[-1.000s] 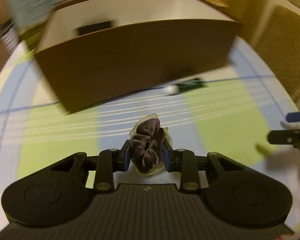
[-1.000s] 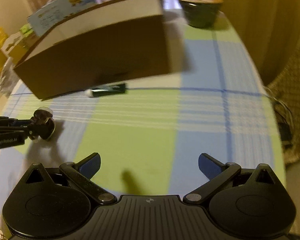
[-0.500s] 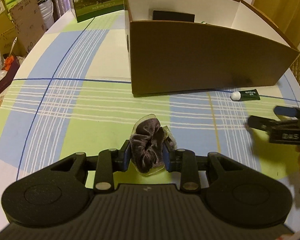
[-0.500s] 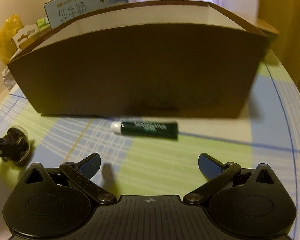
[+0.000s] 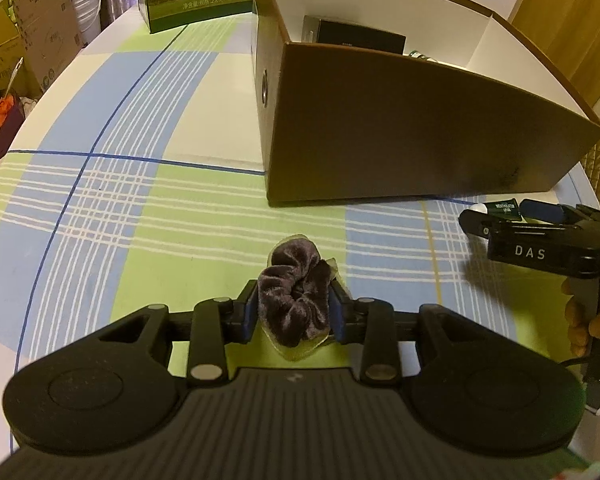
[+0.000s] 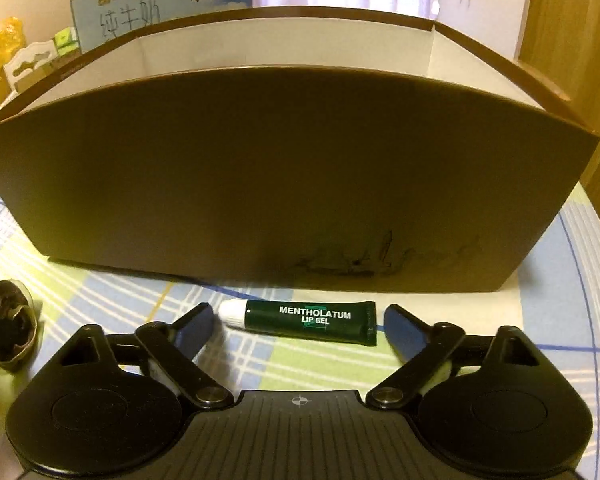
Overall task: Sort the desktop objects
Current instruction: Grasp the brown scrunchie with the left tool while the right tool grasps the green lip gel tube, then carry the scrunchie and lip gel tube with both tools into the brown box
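You're mid-sort here, with the big brown cardboard box (image 6: 284, 168) sitting on the checked table (image 5: 148, 216) as the obvious drop spot; it already has a dark flat item (image 5: 360, 38) inside against the far wall. Your left gripper (image 5: 294, 314) has its fingers clenched on the purple velvet scrunchie (image 5: 294, 300), which sits in a clear wrapper and hangs just in front of the box's near wall, not over it yet. Your right gripper (image 6: 299, 320) is down at the table with the green Mentholatum lip gel tube (image 6: 304, 320) lying lengthwise between its fingers, and those fingers are closing in but don't look like they're pressing on it yet. So I'd say the step in hand is picking up the tube while the scrunchie waits. Next you probably want to finish the squeeze on the tube, which may skid off sideways, then lift both hands over the rim.
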The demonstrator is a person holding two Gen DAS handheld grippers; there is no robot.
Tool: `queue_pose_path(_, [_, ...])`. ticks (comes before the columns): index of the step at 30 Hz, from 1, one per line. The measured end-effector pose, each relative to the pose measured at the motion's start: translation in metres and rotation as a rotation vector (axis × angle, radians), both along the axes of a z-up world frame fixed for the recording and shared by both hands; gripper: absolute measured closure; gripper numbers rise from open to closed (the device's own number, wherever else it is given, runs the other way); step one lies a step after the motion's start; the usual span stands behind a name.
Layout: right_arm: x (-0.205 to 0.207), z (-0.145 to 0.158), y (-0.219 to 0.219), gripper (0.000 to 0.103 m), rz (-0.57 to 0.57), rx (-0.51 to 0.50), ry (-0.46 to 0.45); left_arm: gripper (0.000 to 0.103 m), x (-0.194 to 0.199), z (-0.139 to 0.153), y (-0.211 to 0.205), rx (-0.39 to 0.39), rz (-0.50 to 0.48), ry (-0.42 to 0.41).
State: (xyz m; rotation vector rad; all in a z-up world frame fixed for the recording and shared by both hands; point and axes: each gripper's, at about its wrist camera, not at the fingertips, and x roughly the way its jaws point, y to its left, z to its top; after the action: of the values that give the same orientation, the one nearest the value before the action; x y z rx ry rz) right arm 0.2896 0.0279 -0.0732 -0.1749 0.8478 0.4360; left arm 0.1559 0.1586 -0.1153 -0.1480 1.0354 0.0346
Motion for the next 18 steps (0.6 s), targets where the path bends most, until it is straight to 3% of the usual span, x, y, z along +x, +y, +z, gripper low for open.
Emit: queue_pose_path(18, [-0.022,0.009,-0.011,0.022,0.080,-0.039,0.077,0.071,0.001,0.002,-0.012,0.049,-0.028,0.018])
